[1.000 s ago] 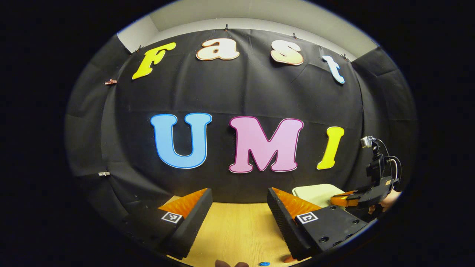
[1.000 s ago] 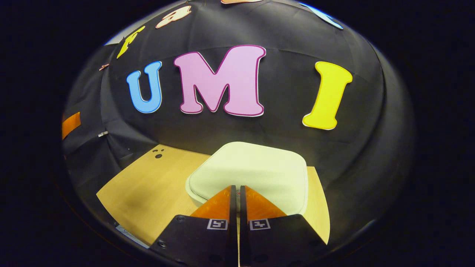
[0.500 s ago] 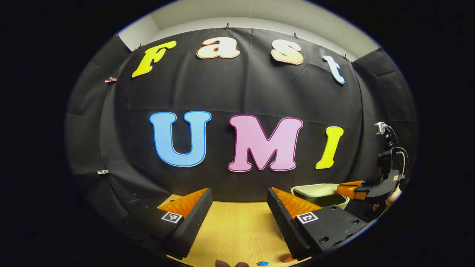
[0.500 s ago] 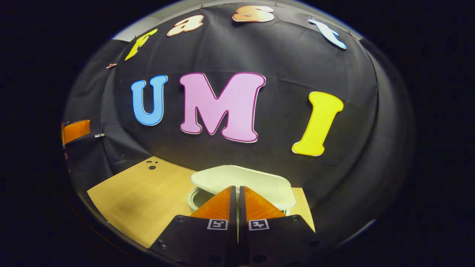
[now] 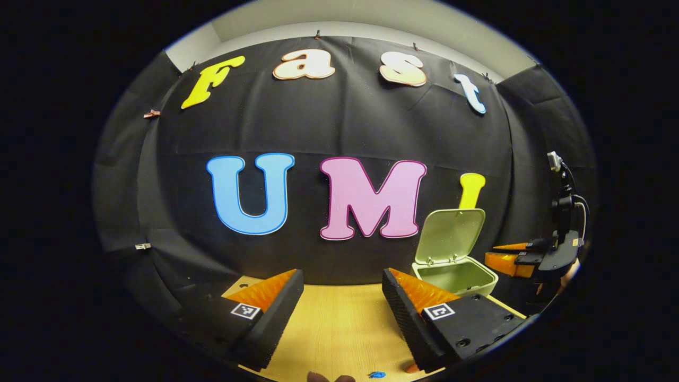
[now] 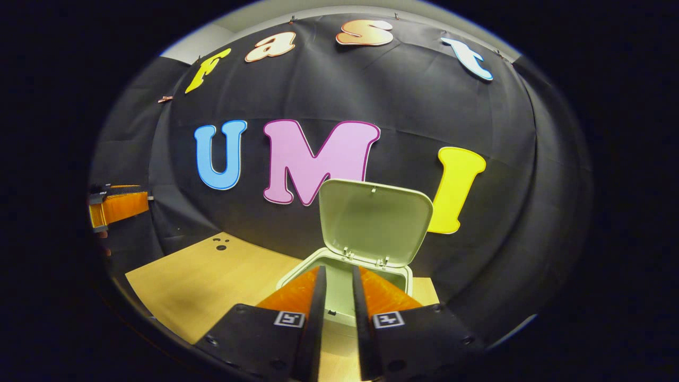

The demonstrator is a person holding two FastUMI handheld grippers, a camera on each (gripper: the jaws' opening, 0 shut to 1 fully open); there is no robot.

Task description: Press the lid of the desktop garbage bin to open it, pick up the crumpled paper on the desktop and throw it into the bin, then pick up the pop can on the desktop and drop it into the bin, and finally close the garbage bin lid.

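A: What is in the left gripper view?

B: One left gripper [image 5: 339,284] at the bottom, its two fingers spread wide apart with nothing between them, above one wooden table [image 5: 339,323]. To the right stands one pale green bin [image 5: 456,276] on the table, its one lid [image 5: 450,233] raised upright on the hinge at the back. Just right of the bin hangs the right gripper [image 5: 506,254], clear of the bin. A small blue scrap [image 5: 376,375] lies at the table's near edge.

A: And the right gripper view?

B: One right gripper [image 6: 337,276] at the bottom, its two fingers parted by a narrow gap and holding nothing. Directly ahead is the same bin [image 6: 339,297], open, lid [image 6: 374,220] standing up against the black wall. At the far left edge the left gripper [image 6: 116,204] shows above the table [image 6: 212,276]. Whether its fingers are apart I cannot tell here.
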